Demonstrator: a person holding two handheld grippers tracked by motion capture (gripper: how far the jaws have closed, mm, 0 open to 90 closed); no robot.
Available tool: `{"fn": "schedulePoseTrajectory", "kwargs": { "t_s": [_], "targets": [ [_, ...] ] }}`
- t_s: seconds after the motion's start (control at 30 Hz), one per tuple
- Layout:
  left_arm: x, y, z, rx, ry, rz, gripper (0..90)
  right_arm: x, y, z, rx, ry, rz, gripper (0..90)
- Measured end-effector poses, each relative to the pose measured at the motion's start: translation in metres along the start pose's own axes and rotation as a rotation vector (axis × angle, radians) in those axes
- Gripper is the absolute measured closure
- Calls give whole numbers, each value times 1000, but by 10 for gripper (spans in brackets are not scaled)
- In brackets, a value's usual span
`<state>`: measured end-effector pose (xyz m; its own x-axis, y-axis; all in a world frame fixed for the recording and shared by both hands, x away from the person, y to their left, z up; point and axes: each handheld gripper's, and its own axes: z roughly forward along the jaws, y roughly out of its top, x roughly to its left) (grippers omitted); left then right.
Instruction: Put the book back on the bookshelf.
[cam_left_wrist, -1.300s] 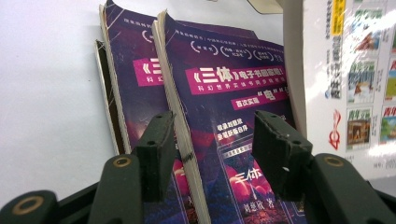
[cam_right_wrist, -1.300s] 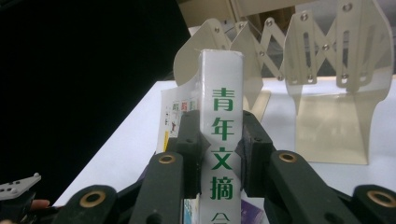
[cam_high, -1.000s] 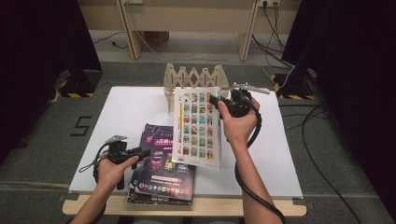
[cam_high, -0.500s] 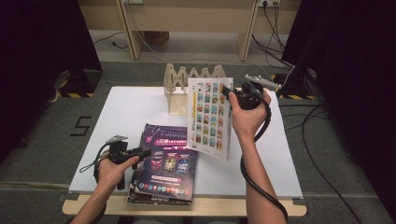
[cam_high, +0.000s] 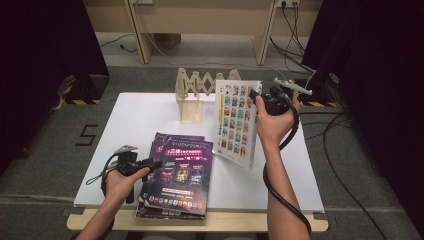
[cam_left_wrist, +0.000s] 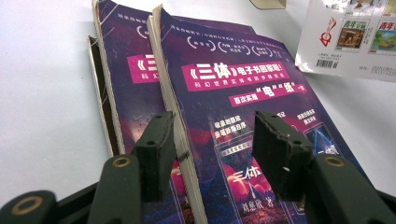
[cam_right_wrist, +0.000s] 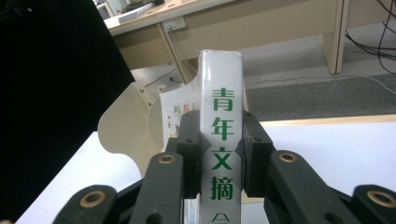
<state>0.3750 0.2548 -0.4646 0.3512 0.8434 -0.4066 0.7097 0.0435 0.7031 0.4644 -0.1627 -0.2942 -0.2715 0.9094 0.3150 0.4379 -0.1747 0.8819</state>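
Left gripper (cam_high: 150, 164): held low at the table's left front, level, pointing right at the stack; its jaws stand wide, one on each side of the top magazine's spine edge, pressing nothing that can be seen.
Purple magazines (cam_high: 177, 172): a loose stack lying flat on the white table (cam_high: 135, 125), fanned so that lower copies peek out at the left; how many lie there is hard to count, and the near end is cut off in the left gripper view.
Wooden rack (cam_high: 192, 92): stands at the table's far edge, folding slats upright; its right end is hidden behind the raised book.
White book (cam_high: 237, 122): lifted off the table, upright and slightly tilted, its cover of small pictures facing left, just right of the rack.
Right gripper (cam_high: 257, 97): raised over the table's right half, its jaws clamped narrow on the book's white spine with green characters (cam_right_wrist: 223, 140); the lowest character is cut off.
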Motion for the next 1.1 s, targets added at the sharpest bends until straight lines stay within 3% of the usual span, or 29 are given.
{"fn": "schedulePoseTrajectory", "kwargs": {
  "t_s": [0.5, 1.1],
  "targets": [
    [1, -1, 1, -1, -6, -1, 478, 7, 23, 17, -44, 1, -32, 742],
    [1, -1, 2, 6, -5, 0, 478, 0, 38, 49, -53, -19, -29, 742]
  ]
}}
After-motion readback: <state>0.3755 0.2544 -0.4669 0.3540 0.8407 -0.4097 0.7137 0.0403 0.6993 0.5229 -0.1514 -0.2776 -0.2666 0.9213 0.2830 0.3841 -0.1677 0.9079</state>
